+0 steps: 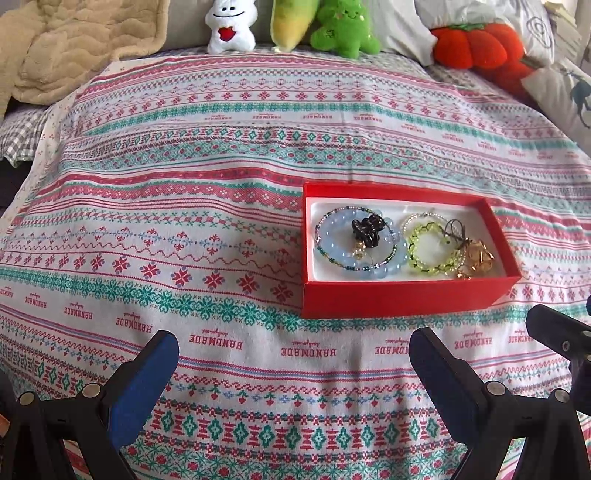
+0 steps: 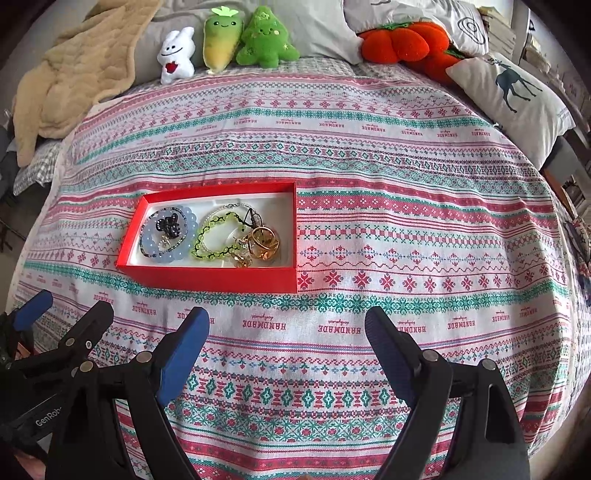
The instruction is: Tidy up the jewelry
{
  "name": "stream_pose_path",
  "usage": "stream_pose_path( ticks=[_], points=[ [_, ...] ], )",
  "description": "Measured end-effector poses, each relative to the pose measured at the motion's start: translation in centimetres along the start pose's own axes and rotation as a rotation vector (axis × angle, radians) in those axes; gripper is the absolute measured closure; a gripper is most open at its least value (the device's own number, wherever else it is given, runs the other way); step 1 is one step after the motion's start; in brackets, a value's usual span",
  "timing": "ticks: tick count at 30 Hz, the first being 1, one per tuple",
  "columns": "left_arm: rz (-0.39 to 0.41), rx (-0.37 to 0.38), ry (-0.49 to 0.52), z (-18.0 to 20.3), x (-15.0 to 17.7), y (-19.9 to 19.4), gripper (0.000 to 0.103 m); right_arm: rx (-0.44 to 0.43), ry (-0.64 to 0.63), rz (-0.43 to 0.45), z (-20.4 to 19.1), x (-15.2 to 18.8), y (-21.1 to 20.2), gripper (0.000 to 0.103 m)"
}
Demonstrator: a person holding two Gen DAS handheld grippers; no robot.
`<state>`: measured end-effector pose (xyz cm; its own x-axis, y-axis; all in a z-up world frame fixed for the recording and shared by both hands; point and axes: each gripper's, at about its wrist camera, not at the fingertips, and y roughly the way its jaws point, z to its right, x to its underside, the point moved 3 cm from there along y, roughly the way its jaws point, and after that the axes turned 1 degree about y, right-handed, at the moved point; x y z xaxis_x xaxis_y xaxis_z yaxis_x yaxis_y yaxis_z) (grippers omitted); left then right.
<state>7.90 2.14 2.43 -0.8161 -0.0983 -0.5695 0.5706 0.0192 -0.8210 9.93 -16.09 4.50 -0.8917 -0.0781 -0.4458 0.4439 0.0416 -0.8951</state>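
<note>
1. Left wrist view shows a bed under a patterned cloth point(image 1: 221, 155) in pink, teal and white bands, with "HANDMADE" woven into it. Along the far edge stand a white plush toy point(image 1: 231, 27), a yellow-green plush point(image 1: 291, 22), a green plush point(image 1: 345, 31) and an orange pumpkin cushion point(image 1: 476, 44). A beige blanket point(image 1: 70, 44) lies bunched at the far left. In the right wrist view a white pillow with a deer print point(image 2: 513, 96) leans at the far right edge of the bed.
2. Nothing lies between either pair of tongs and the red box point(image 1: 402, 299); only bare cloth is there.
3. The red box is open, without a lid, and has a white lining. Its left half holds a pale blue bead bracelet point(image 1: 354, 242) with a dark hair clip point(image 1: 367, 230) resting inside its ring. Its right half holds a yellow-green bead bracelet point(image 1: 432, 245), and gold pieces point(image 1: 476, 260) are heaped in the right corner, tangled too closely to separate.
4. The left tongs point(image 1: 293, 354) are spread wide, blue pads facing each other, holding nothing and hovering near the box without touching it.
5. The right tongs point(image 2: 286, 328) are likewise spread wide and empty, just short of the box's near wall.
</note>
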Motion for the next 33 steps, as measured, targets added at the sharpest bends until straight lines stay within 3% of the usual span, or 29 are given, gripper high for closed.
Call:
stream_pose_path(
  ticks=[33],
  points=[
    [0.024,-0.036,-0.005,-0.6,0.2,-0.1,0.001,0.013,-0.047,0.070,-1.6,0.5,-0.5,0.015]
  ],
)
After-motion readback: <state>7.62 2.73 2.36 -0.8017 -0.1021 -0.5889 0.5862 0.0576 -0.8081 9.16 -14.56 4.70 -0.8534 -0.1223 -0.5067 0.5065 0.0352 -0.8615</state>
